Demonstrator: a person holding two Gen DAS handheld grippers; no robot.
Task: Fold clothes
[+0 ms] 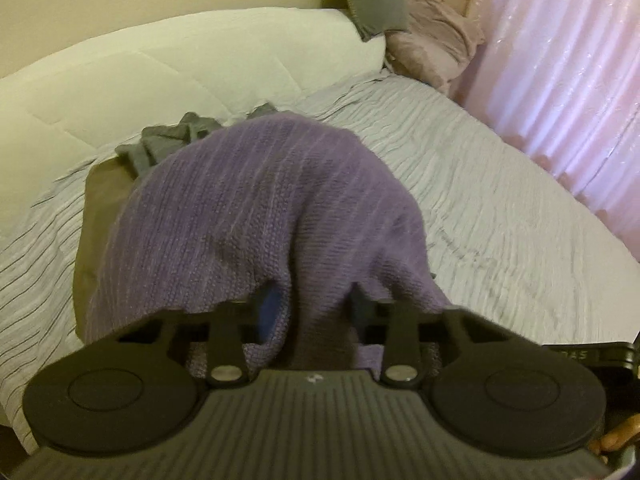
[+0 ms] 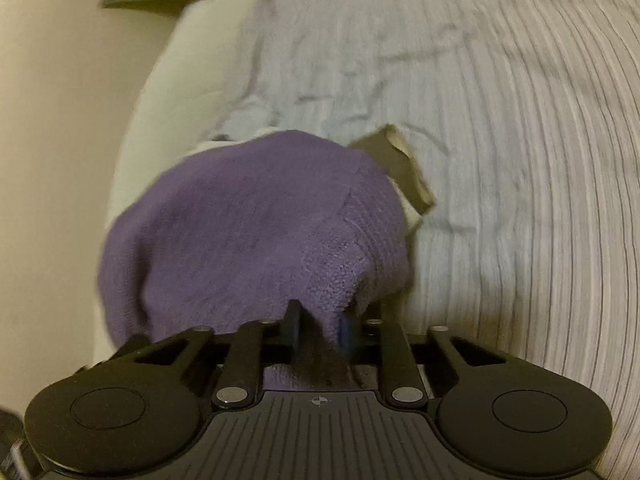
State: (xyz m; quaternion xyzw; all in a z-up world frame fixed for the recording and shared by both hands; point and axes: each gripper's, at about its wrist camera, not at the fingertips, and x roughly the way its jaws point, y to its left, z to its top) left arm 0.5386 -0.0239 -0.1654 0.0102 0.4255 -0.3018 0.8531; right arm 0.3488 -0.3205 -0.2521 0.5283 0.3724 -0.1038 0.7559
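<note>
Purple ribbed-knit sweater (image 1: 260, 208), bunched, pinched in left claw (image 1: 316, 300) and right claw (image 2: 320, 320), crinkled striped bedspread (image 1: 480, 208) beneath

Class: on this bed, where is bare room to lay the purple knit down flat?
Free: the striped bedspread between the purple knit and the pink curtain. Crowded: toward the white duvet, where the grey garment and brown cloth lie.
</note>
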